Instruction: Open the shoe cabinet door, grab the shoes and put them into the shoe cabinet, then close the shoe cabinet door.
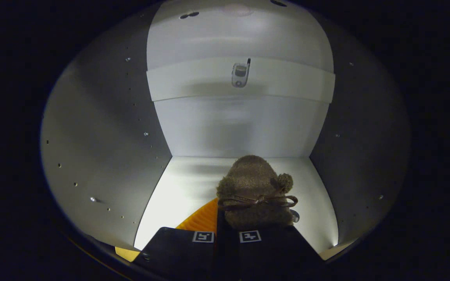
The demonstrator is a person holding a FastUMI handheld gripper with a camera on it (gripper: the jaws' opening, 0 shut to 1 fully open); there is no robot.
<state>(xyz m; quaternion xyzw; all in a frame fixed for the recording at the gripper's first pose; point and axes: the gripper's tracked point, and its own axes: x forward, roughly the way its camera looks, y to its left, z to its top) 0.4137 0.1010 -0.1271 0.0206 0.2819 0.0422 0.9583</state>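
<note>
Where we are: inside the shoe cabinet (104, 156), door evidently open, since the camera looks straight at the back wall.
Shoe: a fuzzy brown slipper (254, 187) sits on the cabinet floor, just ahead of the fingers, toe pointing toward the back wall.
Gripper: the gripper (227, 234) has its fingers drawn close together with barely a gap; the slipper's heel end meets them, but whether both fingers pinch it I cannot tell (the contact is hidden).
Done so far: door open, slipper carried in, by the look of it.
Left to do: let go, back out, close the door.
Textures: slipper is plush and rounded, with a thin shiny bow (262, 201) and a pompom; cabinet panels are smooth, flat, pale, dotted with small peg holes.
Odd bits: a ribbed orange piece (201, 220) beside the left finger; a small metal fitting (240, 74) on the back rail.
</note>
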